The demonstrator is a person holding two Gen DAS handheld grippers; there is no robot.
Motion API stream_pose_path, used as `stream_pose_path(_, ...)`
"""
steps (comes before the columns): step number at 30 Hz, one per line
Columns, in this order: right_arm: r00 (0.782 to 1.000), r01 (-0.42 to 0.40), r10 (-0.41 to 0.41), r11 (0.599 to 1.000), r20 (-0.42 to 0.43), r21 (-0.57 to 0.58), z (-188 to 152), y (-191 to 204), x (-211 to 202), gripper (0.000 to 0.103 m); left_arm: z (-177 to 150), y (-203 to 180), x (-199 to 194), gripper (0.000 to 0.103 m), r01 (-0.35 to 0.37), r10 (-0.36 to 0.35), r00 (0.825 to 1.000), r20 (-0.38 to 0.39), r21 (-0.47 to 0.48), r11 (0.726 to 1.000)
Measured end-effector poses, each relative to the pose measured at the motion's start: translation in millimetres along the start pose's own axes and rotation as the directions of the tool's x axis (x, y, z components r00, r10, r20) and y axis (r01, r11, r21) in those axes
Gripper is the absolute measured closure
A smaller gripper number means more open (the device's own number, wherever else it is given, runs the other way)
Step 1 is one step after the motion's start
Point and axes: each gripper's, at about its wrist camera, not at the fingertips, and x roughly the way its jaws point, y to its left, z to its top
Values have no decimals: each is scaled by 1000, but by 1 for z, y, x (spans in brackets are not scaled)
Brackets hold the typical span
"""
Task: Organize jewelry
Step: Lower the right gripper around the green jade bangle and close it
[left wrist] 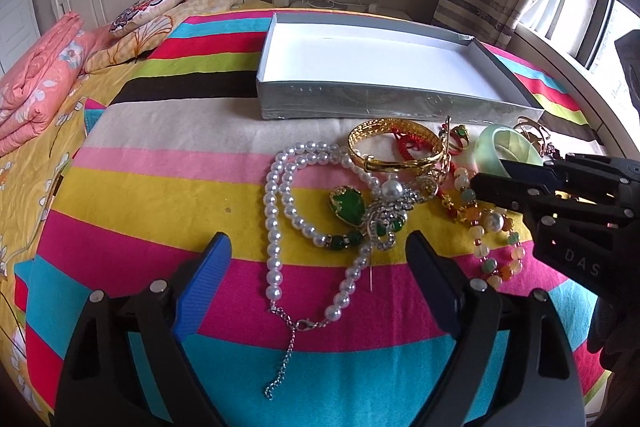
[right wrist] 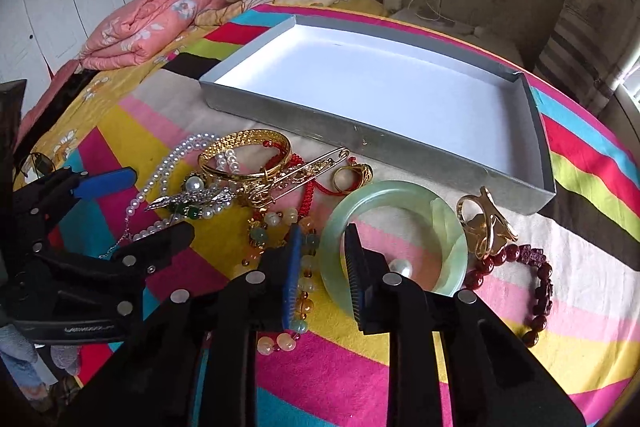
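Observation:
A heap of jewelry lies on the striped cloth before an empty grey box [left wrist: 360,103] [right wrist: 360,137]. It includes a pearl necklace [left wrist: 276,227], a gold bangle [left wrist: 394,143] [right wrist: 244,153], a green pendant [left wrist: 347,205], a pale jade bangle [right wrist: 394,239] [left wrist: 508,145] and a dark red bead bracelet [right wrist: 536,291]. My left gripper [left wrist: 320,267] is open, its jaws on either side of the pearl necklace. My right gripper [right wrist: 324,267] straddles the near left rim of the jade bangle, one finger inside the ring, jaws narrowly apart; I cannot tell if they press it.
The bed carries a folded pink quilt [left wrist: 36,83] and pillows [left wrist: 152,9] at the far left. A gold ring [right wrist: 352,177] and a gold clip [right wrist: 486,223] lie near the box. A nightstand with cables [left wrist: 340,3] stands behind.

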Motion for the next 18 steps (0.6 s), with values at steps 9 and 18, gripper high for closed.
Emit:
stream_pose_path(9,968,-222,203,967,150,127,-23,-26,-51,80,1,0,0,15,-1,1,1000,-1,2,1000)
stream_pose_path(18,944,-294,261,943,200,157,-33,-34,-73,80,1,-1,2,14,-5,5,1000,-2,5,1000)
